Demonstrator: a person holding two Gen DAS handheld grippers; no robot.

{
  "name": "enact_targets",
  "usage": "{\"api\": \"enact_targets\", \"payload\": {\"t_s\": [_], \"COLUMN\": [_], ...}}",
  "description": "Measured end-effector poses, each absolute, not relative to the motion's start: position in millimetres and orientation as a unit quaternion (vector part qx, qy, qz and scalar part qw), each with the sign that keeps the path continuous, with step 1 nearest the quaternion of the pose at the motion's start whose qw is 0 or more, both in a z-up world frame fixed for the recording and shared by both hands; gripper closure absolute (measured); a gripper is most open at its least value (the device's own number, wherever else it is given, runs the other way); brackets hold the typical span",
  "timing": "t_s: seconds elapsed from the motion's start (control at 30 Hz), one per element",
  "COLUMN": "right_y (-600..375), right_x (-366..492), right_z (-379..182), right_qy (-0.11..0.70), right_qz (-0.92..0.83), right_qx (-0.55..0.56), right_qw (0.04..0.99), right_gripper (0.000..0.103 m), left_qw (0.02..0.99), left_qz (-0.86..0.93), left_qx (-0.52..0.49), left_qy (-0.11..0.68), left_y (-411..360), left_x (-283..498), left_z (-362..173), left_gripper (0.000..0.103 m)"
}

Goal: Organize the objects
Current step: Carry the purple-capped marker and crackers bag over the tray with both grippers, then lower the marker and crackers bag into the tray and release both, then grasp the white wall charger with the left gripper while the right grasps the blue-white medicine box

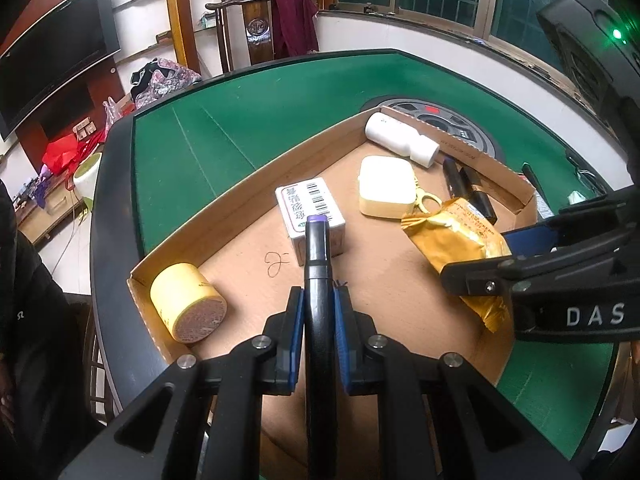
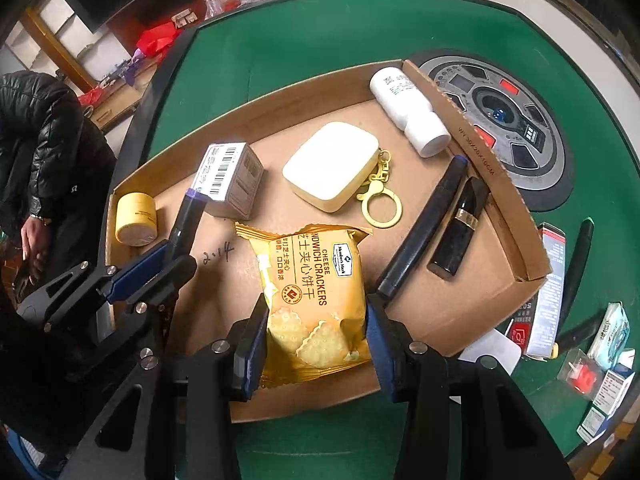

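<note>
My left gripper [image 1: 318, 296] is clenched on a black marker [image 1: 316, 264] with a purple end, its blue pads pinching the smooth barrel above the cardboard tray [image 1: 248, 184]. My right gripper [image 2: 316, 336] grasps a glossy golden packet [image 2: 316, 300] printed "CHEESE SANDWICH CRACKERS" under a "Member's Mark" badge, with Chinese characters alongside; it sits at the tray's near edge. Pen scribbles mark the bare tray floor.

Towards the left corner lies a yellow cylinder [image 2: 136, 218] on its side, with a speckled brown end. A small white carton [image 2: 234, 178] with a barcode and Chinese print stands near the tray's middle. Beside it is a rounded cream case [image 2: 332, 166] on a yellow metal clasp and ring. A white plastic bottle [image 2: 408, 110] lies in the far corner against the right wall. Along that wall lie a second black marker [image 2: 424, 224] and a black lipstick [image 2: 460, 228] banded in gold. The wall's flap reads "30X20X10CM". The tray rests on a green felt table [image 2: 304, 24].
</note>
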State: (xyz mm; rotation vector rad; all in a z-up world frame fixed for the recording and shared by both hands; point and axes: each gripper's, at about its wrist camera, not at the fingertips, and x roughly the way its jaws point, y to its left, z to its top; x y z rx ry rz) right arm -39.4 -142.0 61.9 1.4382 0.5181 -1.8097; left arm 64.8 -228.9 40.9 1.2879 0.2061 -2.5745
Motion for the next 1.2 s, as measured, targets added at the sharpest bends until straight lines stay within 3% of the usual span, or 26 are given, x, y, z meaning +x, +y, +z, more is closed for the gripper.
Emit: {"api": "enact_targets", "payload": {"t_s": [0.83,1.0,1.2], "right_y": [-160,-161,-155], "right_x": [-40,-35,-31], "right_z": [52,58,76], "right_qy": [0.219,0.232,0.224], "right_qz": [-0.688,-0.689,-0.702], "right_qx": [0.572,0.560,0.542], "right_qw": [0.389,0.397,0.404], "right_gripper": [0.053,0.051,0.048], "left_qw": [0.147,0.158,0.161], "left_qz": [-0.872,-0.874,-0.878], "left_qx": [0.458,0.451,0.443], "left_qy": [0.090,0.090,0.085], "left_y": [-240,-241,-239], "left_x": [65,69,71], "left_z": [30,32,40], "left_gripper": [0.087,0.068,0.055]}}
